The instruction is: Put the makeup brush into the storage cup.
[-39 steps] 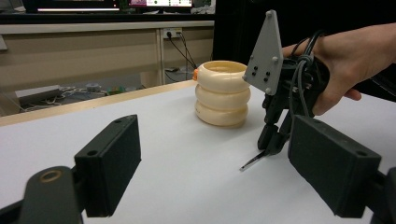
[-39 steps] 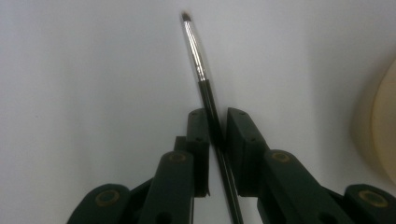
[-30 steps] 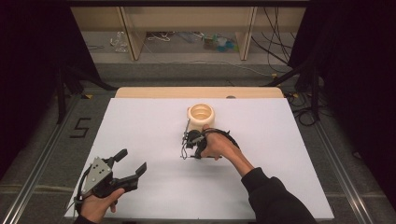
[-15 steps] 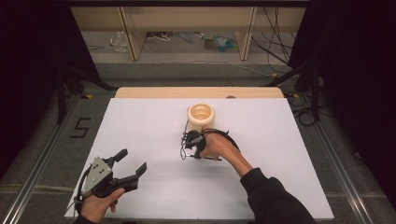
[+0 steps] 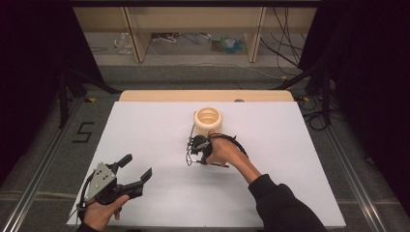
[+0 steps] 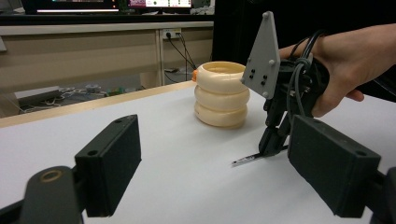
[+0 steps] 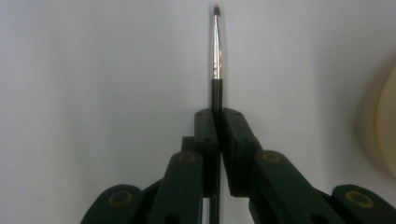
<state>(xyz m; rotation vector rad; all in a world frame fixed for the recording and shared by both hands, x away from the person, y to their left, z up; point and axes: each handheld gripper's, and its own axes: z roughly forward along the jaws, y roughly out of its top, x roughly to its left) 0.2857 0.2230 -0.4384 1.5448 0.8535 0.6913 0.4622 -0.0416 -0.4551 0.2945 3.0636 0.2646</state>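
Step in hand: the right gripper (image 7: 218,116) is clenched on a thin black-handled brush with a silver metal ferrule and dark tip (image 7: 217,56), so I judge this to be the pick-up of the brush, with the grasp made and the lift not yet done.
Brush position: it lies low over the white table sheet (image 5: 290,145), near the middle, just on the near side of the cream ribbed ring-shaped holder (image 5: 208,120).
Left gripper: the left gripper (image 5: 138,170) is released, its jaws spread wide with nothing between them, at the near left of the table, well apart from the brush.
Next move: probably a lift and a short carry toward the far side, tip steered over the holder's open top; a slim handle can swivel in the pads.
Right gripper view: the jaws meet on the handle and the bristle tip points away.
Left gripper view: the brush end (image 6: 246,160) is level with the sheet, and the holder (image 6: 220,95) shows three stacked rolls with an orange piece behind it.
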